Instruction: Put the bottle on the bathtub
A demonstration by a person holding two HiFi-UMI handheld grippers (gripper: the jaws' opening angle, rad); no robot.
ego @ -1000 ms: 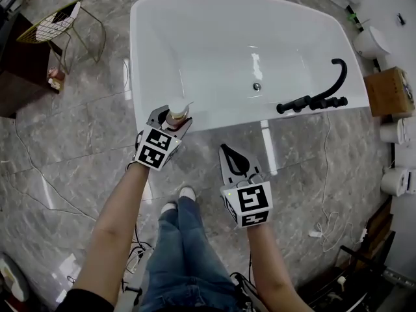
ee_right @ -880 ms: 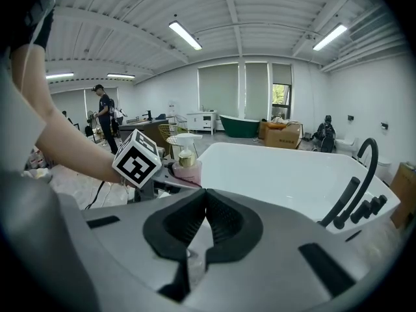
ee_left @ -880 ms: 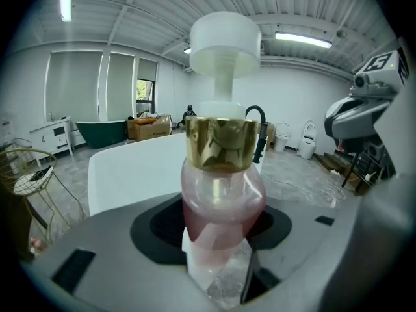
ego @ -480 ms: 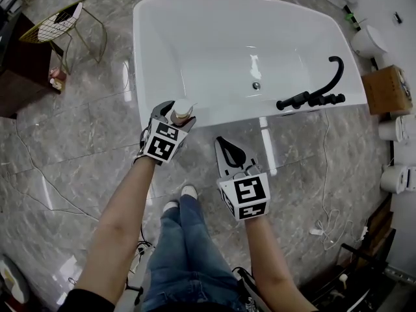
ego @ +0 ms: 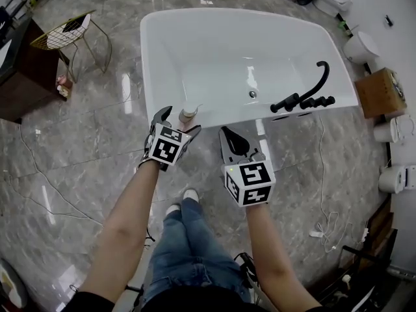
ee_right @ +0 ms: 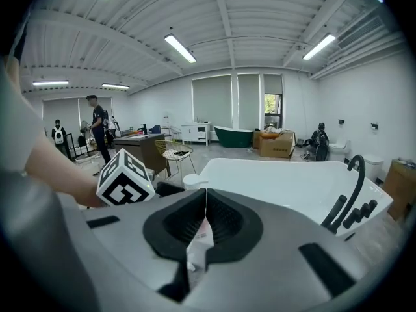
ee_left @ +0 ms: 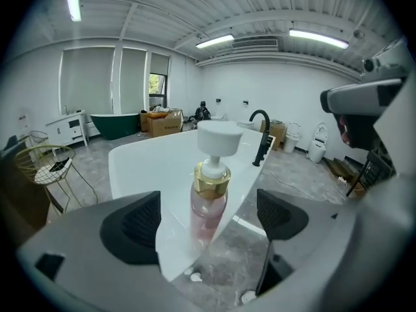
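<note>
on the near-left corner of the bathtub bench [ego: 148, 57] sits the bottle [ego: 188, 114], left tool [ego: 179, 121] spread apart around it, right tool [ego: 227, 135] closed, empty.

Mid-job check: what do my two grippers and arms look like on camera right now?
Both the left gripper and right gripper are grey-bodied with black ribbed jaw pads, each carrying a white cube printed with black square markers. Forearms are bare, no sleeves; blue jeans below.
</note>
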